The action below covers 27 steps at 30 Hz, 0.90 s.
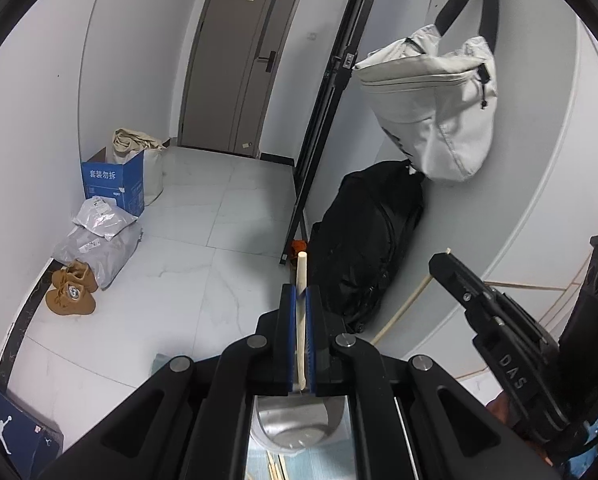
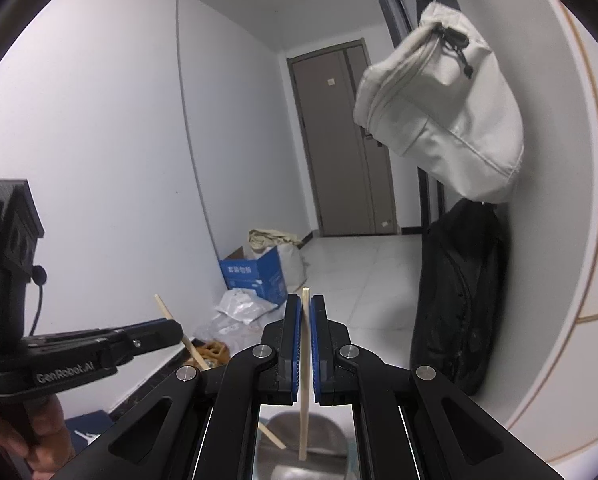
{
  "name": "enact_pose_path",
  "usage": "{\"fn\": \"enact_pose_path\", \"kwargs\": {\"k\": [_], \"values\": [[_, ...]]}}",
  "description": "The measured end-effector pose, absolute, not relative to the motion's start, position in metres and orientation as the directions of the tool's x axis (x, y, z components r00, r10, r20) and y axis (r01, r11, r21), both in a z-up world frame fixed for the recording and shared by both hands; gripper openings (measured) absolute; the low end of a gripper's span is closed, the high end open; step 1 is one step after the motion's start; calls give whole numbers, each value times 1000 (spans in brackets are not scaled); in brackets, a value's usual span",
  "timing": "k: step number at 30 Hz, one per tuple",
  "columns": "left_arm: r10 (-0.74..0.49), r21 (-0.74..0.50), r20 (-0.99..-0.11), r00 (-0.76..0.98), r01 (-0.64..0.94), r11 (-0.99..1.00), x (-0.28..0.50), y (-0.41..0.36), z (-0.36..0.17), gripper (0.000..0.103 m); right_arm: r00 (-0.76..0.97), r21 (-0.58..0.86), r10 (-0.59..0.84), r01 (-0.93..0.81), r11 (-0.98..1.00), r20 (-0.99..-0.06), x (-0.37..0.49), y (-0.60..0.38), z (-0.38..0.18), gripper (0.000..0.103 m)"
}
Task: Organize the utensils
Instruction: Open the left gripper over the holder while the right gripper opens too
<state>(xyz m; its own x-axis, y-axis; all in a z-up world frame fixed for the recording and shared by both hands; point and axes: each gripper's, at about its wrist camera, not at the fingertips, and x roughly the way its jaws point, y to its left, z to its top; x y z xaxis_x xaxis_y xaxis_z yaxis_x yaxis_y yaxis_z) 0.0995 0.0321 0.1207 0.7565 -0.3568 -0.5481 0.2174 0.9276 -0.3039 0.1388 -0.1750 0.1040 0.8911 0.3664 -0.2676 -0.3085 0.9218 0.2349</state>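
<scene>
My left gripper (image 1: 302,294) is shut on a pale wooden chopstick (image 1: 301,276), held upright, its tip above the fingers. Its lower end hangs over a shiny metal cup (image 1: 297,424) low in the left wrist view. My right gripper (image 2: 305,306) is shut on a second chopstick (image 2: 303,376), its lower end over the same metal cup (image 2: 299,432). The left gripper also shows in the right wrist view (image 2: 167,330) with its chopstick (image 2: 171,320). The right gripper shows in the left wrist view (image 1: 443,264) with its chopstick (image 1: 403,308).
Both grippers are raised, facing a hallway with a brown door (image 1: 239,60). A white bag (image 1: 439,100) hangs on the right wall above a black bag (image 1: 363,248). A blue box (image 1: 113,184), grey parcels (image 1: 95,240) and brown shoes (image 1: 73,292) lie at left.
</scene>
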Motion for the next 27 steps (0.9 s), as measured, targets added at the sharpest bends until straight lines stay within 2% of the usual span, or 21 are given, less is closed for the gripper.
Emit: {"fn": "enact_pose_path", "kwargs": {"k": [13,19,21,23,25,27], "values": [[-365,-308,-613,701,214,927,134,31,66,1,864,190,385,-340,921,-323,180,-155,55,4],[-437,-373,-656,615,239,896,147,35,53,1,784,203,463,-416,886,-413,191,-136,33,7],[-444,-387,-668,598,230,893,149,39,52,12,757,246,498,-432,867,-424,191,-137,30,7],[-435,-394,-657,615,212,894,145,47,57,38,750,276,510,-430,860,-422,188,-140,29,9],[-433,-399,-643,631,206,893,140,52,60,50,753,301,508,-412,860,-418,180,-147,28,28],[-406,-386,-641,651,183,904,135,57,64,51,757,332,513,-401,854,-405,170,-157,27,42]]}}
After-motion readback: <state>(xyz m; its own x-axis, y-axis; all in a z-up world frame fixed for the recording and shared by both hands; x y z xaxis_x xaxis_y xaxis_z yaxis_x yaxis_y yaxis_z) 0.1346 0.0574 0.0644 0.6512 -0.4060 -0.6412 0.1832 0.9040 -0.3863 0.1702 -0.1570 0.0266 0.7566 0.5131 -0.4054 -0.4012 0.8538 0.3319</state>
